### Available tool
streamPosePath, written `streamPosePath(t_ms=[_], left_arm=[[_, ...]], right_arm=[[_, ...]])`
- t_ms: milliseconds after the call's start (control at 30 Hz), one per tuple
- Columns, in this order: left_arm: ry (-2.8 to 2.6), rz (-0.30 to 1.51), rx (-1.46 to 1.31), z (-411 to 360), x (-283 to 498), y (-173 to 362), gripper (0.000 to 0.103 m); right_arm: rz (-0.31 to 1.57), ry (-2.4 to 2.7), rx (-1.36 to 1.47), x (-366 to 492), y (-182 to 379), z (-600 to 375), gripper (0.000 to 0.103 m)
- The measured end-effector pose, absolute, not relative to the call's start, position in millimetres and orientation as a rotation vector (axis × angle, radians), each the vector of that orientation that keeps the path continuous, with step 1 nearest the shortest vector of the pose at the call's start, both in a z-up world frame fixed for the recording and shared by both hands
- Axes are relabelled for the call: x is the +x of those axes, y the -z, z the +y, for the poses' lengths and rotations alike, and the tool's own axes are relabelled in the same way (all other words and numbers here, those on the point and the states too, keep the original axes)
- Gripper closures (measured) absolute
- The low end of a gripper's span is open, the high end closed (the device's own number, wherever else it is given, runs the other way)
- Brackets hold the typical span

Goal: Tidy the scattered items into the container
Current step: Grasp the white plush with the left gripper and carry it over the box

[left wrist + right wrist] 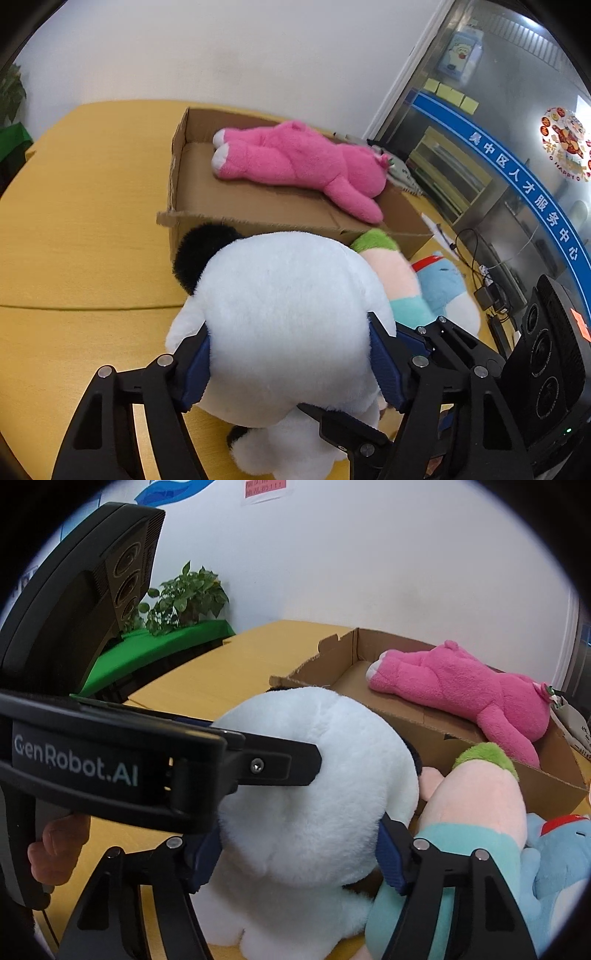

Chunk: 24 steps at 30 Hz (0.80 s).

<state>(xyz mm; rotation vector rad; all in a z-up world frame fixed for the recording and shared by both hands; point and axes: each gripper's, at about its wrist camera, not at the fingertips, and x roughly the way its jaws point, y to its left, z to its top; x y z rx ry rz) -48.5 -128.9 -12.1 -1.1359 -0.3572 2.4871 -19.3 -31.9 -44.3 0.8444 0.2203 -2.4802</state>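
A big white plush toy (284,306) with a black ear (203,254) sits on the yellow table (85,236), just in front of the cardboard box (181,173). My left gripper (290,354) is shut on it, its blue pads pressed into the plush's two sides. My right gripper (299,849) squeezes the same white plush toy (314,775) lower down, and the left gripper's finger (288,764) lies against the toy's left side. A pink plush (295,158) lies inside the box.
A peach and green plush (476,801) and a blue plush (557,867) lie right of the white one, by the box's (443,727) near wall. A potted plant (184,594) stands at the back left. Cables (480,269) lie by a glass wall. A hand (55,849) holds the left gripper.
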Motion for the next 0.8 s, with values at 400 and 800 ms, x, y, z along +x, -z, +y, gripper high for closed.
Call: streamPosePath(t_ms=[400, 800], left_arm=[[-2.522, -0.166, -0.87, -107.8, -99.4, -107.9, 0.025], [-2.566, -0.098, -0.885, -95.5, -207.7, -123.5, 0.025]], right_arm=[[0.113, 2.624, 0.529, -48.9, -68.1, -5.2, 0.033], [-0.03, 2.686, 0.515, -156.5, -95.0, -4.7, 0.033]])
